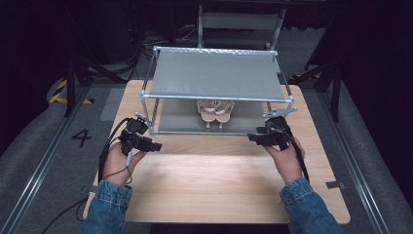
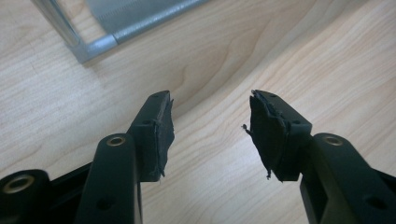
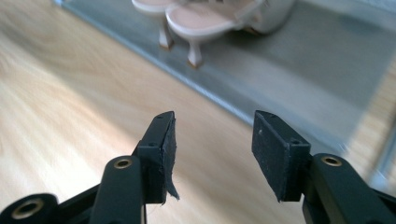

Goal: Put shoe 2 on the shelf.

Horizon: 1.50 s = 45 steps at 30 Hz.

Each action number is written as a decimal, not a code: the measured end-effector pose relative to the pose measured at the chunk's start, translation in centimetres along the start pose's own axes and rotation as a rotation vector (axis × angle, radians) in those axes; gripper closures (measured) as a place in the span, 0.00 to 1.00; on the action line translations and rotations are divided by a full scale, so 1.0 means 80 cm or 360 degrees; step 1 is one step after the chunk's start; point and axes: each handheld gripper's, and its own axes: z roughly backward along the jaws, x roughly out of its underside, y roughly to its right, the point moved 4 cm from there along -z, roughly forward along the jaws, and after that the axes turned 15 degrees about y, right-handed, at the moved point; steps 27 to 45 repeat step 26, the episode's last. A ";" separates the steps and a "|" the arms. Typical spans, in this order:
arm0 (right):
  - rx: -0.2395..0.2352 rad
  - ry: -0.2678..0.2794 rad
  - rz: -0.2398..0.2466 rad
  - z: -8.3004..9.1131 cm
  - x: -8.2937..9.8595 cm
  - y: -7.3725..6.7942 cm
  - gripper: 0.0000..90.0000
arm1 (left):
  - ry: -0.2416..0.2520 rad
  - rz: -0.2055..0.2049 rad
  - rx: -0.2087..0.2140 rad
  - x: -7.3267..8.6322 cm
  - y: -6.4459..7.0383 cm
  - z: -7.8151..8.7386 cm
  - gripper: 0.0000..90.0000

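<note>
While both tongs hang spread and empty over the table (image 1: 214, 170), the shoes (image 1: 215, 111) sit as a pair on the lower shelf of the rack (image 1: 219, 97), at the centre of the high view, heels toward the person. The left tongs (image 1: 157, 146) are at the rack's lower left corner, the right tongs (image 1: 252, 138) at its lower right, with the shoes in the upper middle of their own view (image 3: 205, 21). The likely trouble is the reach: the top shelf hangs low, so tongs going in high could knock the frame. Thin heels may also slip or tip from a shallow pinch, toppling the other shoe beside it.
</note>
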 end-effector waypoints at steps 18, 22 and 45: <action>0.0179 -0.0243 -0.0161 0.081 0.074 0.085 0.49 | -0.0050 0.0056 -0.0062 0.020 -0.025 0.010 0.52; 0.0188 -0.0323 -0.0214 0.080 0.079 0.089 0.50 | -0.0074 0.0093 -0.0088 0.023 -0.033 0.008 0.50; 0.0208 -0.0307 -0.0217 0.084 0.079 0.091 0.46 | -0.0080 0.0137 -0.0092 0.027 -0.038 0.007 0.50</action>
